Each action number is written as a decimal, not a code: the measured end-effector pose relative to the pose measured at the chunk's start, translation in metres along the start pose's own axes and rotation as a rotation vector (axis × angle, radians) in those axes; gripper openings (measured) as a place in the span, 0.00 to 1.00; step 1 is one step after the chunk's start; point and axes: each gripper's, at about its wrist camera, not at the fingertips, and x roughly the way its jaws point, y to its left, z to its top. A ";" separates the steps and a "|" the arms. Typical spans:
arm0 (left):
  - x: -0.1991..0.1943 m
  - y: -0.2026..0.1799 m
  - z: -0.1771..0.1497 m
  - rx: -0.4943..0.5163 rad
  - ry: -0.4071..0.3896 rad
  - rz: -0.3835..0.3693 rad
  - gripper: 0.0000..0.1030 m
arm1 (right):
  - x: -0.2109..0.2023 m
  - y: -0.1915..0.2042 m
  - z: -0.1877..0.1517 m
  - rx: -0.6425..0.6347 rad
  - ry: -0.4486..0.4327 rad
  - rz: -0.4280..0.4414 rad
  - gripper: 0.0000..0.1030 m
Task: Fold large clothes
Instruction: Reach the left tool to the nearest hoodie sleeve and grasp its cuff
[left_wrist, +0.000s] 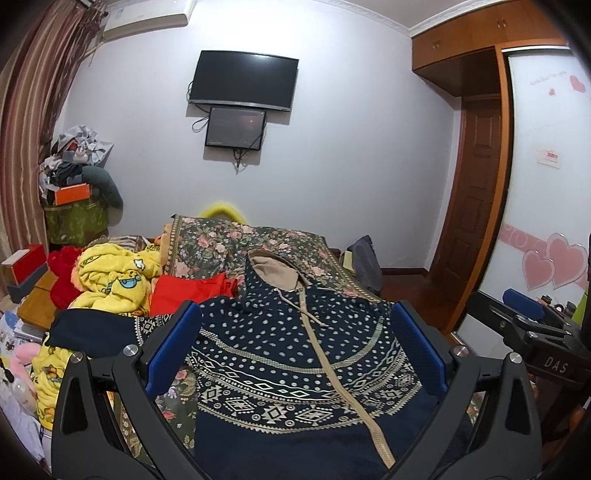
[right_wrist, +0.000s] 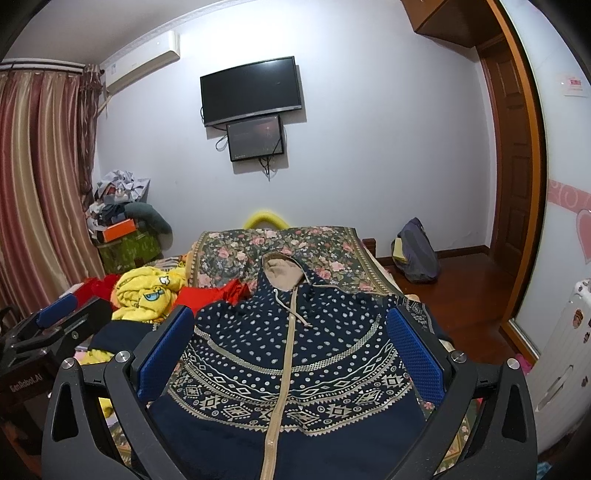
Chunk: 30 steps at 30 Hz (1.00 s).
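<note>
Bedspread bears hoodie; both tongs released; only right view shows radiator.

L & R grippers prob. wide apart.

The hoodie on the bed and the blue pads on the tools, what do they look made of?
The hoodie looks like soft knit or fleece, matte, with a fuzzy beige hood lining. The pads look like rubber or foam, judging by their dimpled surface.

Home bedroom: bed, wardrobe, curtains.
</note>
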 end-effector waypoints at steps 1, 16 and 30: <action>0.003 0.003 0.001 -0.002 0.005 0.005 1.00 | 0.003 0.000 0.000 -0.002 0.005 -0.001 1.00; 0.085 0.104 0.010 -0.039 0.092 0.284 1.00 | 0.090 -0.007 0.003 0.000 0.146 -0.023 1.00; 0.159 0.267 -0.051 -0.248 0.369 0.344 1.00 | 0.207 -0.024 -0.013 0.041 0.409 -0.028 1.00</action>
